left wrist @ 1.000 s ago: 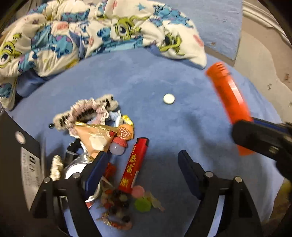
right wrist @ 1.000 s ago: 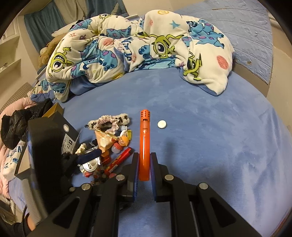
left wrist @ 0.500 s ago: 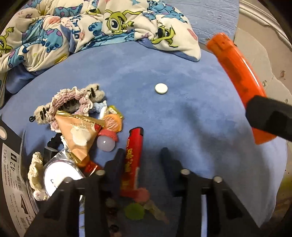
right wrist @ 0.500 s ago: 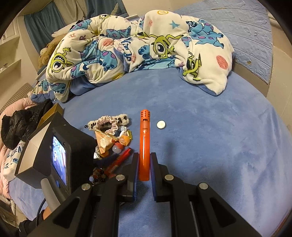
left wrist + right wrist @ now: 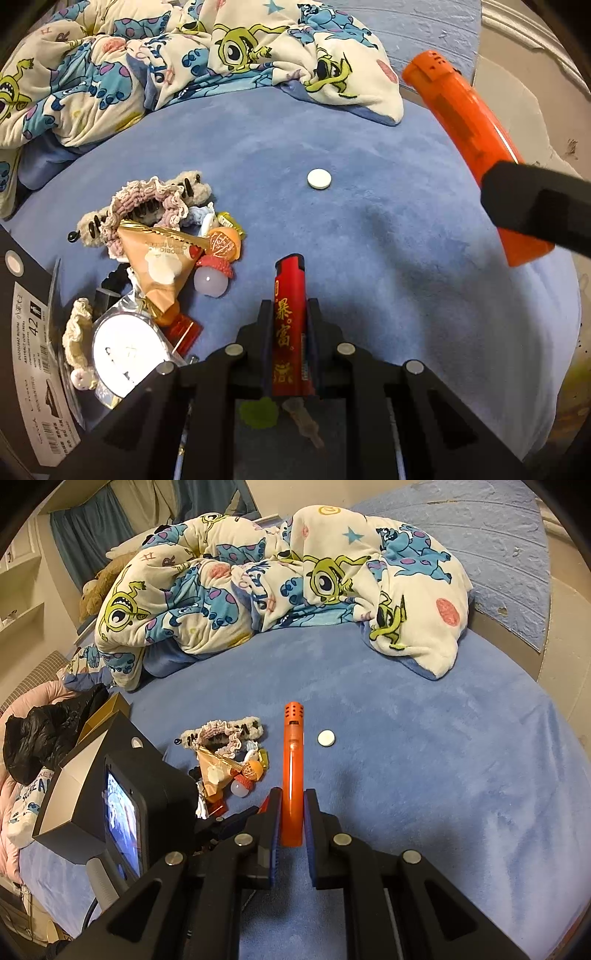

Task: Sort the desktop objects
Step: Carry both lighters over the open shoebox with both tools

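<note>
On the blue bedspread (image 5: pixel 388 258) we see a small heap of odds and ends at the left and two lighters in our claws. The left gripper (image 5: pixel 289 314) is closing its jaws on the red lighter (image 5: pixel 289 314), which lies lengthwise between them with its gold lettering facing up and its cap pointing away from us; the pads look pressed against its sides. The right gripper (image 5: pixel 293 805) is clamped narrow on the orange lighter (image 5: pixel 293 775), which stands out straight ahead of its jaws, well above the bedspread in the left view.

A white round tablet (image 5: pixel 319 178) lies alone on the bedspread, apart from the heap. In the heap we make out a frilly hair tie (image 5: pixel 147 206), a tan triangular packet (image 5: pixel 162 258), a pale ball with a red cap (image 5: pixel 211 281) and a round tin (image 5: pixel 127 354). A shoebox (image 5: pixel 33 369) sits at the far left edge. A cartoon-print blanket (image 5: pixel 277 579) is bunched up at the back.
</note>
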### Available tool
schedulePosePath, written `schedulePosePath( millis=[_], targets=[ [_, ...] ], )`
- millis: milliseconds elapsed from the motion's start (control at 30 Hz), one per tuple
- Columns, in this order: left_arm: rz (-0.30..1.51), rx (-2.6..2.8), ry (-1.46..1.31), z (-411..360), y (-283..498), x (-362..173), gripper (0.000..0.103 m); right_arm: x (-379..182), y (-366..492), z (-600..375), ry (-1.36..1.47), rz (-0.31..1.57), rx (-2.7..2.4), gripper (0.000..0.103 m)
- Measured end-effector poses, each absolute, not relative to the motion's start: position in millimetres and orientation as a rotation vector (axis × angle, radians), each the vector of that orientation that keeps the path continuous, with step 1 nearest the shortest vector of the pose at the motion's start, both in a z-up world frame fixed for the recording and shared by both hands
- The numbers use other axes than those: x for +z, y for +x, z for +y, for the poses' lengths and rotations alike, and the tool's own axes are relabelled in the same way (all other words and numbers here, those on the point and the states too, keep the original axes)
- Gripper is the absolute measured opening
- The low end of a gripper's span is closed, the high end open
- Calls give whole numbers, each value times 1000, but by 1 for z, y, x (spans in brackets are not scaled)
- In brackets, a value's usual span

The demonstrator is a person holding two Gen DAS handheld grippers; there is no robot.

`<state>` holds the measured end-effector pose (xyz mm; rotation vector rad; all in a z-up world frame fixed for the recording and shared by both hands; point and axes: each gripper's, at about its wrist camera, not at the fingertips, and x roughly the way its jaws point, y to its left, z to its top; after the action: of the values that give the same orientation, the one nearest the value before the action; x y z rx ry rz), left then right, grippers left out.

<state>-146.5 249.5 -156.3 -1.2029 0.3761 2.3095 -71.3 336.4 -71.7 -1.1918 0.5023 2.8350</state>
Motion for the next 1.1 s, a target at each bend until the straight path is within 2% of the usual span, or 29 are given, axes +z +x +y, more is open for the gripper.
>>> schedulePosePath(
  millis=[267,600,1100],
  targets=[
    [375,2336,-1175,244,-139,-143,17,-68,-69,337,-1176,507,2843,11],
    [336,2417,-1116,229,-137,-96,17,-57,-68,332,-1152,487,2863,11],
    [213,2603,-1103,133,-142,-35,17,-11,-78,257,-1126,387,2988,11]
  ],
)
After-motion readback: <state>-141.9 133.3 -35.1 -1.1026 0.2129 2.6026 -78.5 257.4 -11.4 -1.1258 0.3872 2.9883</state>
